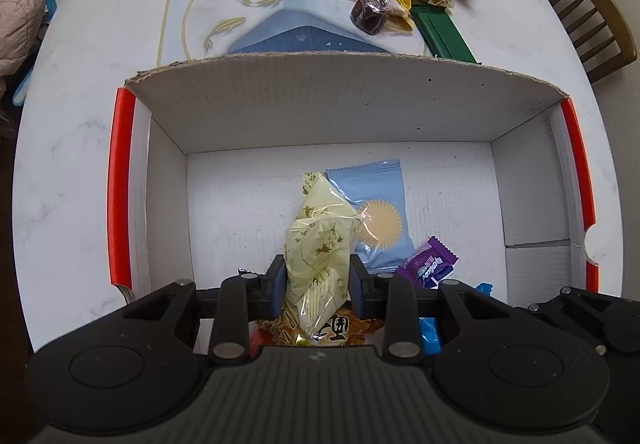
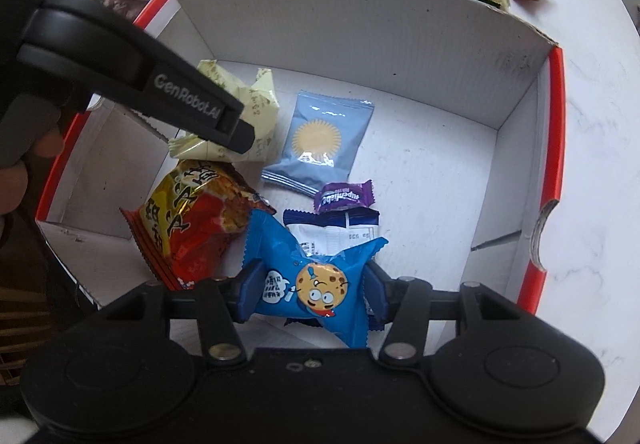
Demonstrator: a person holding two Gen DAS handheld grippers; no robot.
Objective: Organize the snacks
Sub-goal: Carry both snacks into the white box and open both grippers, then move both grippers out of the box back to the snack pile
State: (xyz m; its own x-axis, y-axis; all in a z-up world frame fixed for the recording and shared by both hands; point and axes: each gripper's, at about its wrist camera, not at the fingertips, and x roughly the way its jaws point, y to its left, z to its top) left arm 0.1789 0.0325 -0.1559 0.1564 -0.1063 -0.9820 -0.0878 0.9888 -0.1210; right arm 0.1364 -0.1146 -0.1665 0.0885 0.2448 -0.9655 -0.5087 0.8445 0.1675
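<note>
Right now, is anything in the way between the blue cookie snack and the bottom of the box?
Nothing blocks it. The blue cookie packet, between the right gripper fingers, hangs over bare box floor; a white packet lies just beyond.

Both wrist cameras look steeply down, close above the same white box (image 1: 320, 104) of snacks.

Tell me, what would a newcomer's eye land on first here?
Probably the white cardboard box with red edges filling both views. Each gripper hangs over it clamping a snack: the right gripper a bright blue cookie packet, the left gripper a pale yellow wrapped snack. Beyond the box, loose snacks lie on the table.
</note>
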